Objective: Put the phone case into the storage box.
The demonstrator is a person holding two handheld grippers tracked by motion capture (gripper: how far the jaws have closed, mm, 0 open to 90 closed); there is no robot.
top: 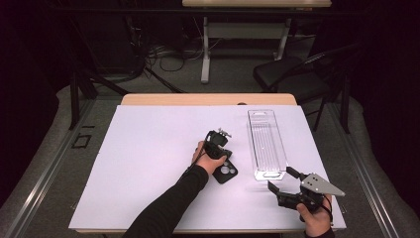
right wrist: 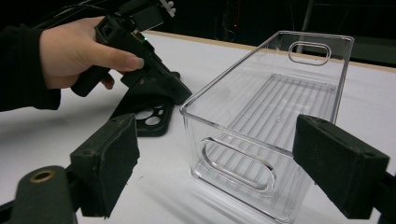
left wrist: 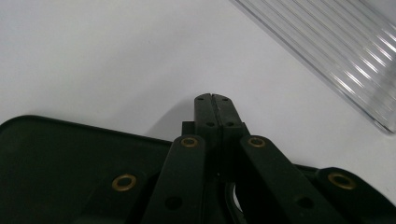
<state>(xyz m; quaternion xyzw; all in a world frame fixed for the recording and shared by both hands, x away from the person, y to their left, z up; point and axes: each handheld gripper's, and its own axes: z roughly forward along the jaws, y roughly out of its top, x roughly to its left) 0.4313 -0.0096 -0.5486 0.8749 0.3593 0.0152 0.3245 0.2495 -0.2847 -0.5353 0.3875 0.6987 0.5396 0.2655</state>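
A black phone case [top: 226,172] with camera holes lies flat on the white table cover, left of a long clear plastic bin [top: 266,144]. My left gripper [top: 224,151] hovers low over the case's far end, tilted toward the bin, its jaws pressed together with nothing between them. In the left gripper view the shut tips [left wrist: 215,100] point at bare white surface, the case [left wrist: 51,158] lies below them and the bin [left wrist: 336,46] runs across the top right. My right gripper [top: 280,178] stands open near the bin's near end; its pads [right wrist: 109,161] flank the bin [right wrist: 261,116] without touching.
The white cover [top: 148,163] lies on a wooden table whose front edge is just under my right hand [top: 314,220]. Beyond the table stand a black folding chair [top: 292,74] and another desk's legs, with cables on the floor.
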